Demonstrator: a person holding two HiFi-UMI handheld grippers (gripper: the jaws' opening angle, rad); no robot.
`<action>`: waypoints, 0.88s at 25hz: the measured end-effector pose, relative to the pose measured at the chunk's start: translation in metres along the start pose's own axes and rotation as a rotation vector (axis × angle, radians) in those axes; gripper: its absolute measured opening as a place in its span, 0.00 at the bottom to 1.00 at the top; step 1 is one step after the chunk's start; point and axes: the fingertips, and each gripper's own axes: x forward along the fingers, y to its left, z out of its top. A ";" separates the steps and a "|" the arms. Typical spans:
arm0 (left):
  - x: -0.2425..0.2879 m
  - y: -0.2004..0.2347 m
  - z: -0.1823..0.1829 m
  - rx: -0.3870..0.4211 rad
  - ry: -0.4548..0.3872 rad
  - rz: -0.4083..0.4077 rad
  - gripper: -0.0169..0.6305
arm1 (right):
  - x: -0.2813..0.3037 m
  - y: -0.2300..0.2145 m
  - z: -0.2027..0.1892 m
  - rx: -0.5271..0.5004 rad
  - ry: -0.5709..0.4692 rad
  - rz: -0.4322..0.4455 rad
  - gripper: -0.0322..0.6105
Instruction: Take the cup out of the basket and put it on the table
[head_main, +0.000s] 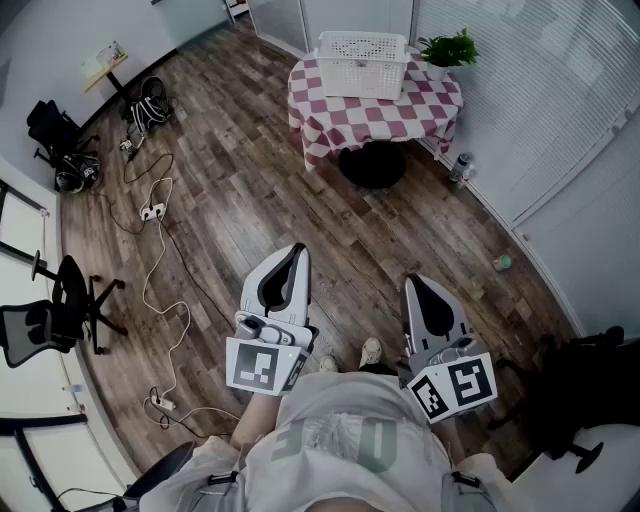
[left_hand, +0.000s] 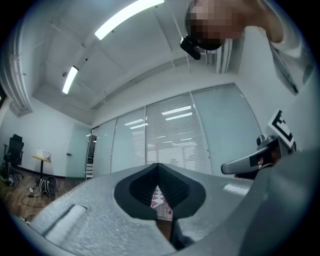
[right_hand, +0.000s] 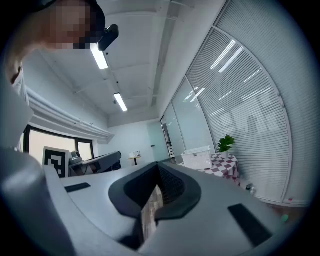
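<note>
Basket (head_main: 362, 62) sits on the checkered worktop (head_main: 420, 105) at 12 o'clock, plant (head_main: 447, 48) at its 3 o'clock, over wood floor (head_main: 230, 190). Left tool (head_main: 298, 252) and right tool (head_main: 413, 284) are pressed together, empty.

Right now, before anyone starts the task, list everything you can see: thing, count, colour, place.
table: one, red-and-white checked cloth, far end of room
basket: one, white, on the table
plant: one, green, on the table right of the basket
cup: none visible; the basket's inside is hidden
bottle: one, dark, on the floor by the blinds
small object: one, green, on the floor at right
office chairs: at least two, black, left side
power strips: two, white, with cables on the wood floor, left
left gripper: one, grey, shut, empty
right gripper: one, grey, shut, empty
</note>
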 end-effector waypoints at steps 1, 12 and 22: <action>0.002 0.001 0.000 -0.019 -0.003 0.001 0.03 | 0.000 -0.003 0.000 -0.001 0.001 -0.004 0.06; 0.012 -0.003 -0.001 -0.027 -0.015 0.007 0.03 | 0.004 -0.022 -0.007 0.026 0.016 0.004 0.06; 0.045 -0.019 -0.013 -0.026 -0.012 0.004 0.03 | 0.010 -0.055 -0.001 0.046 -0.035 0.048 0.07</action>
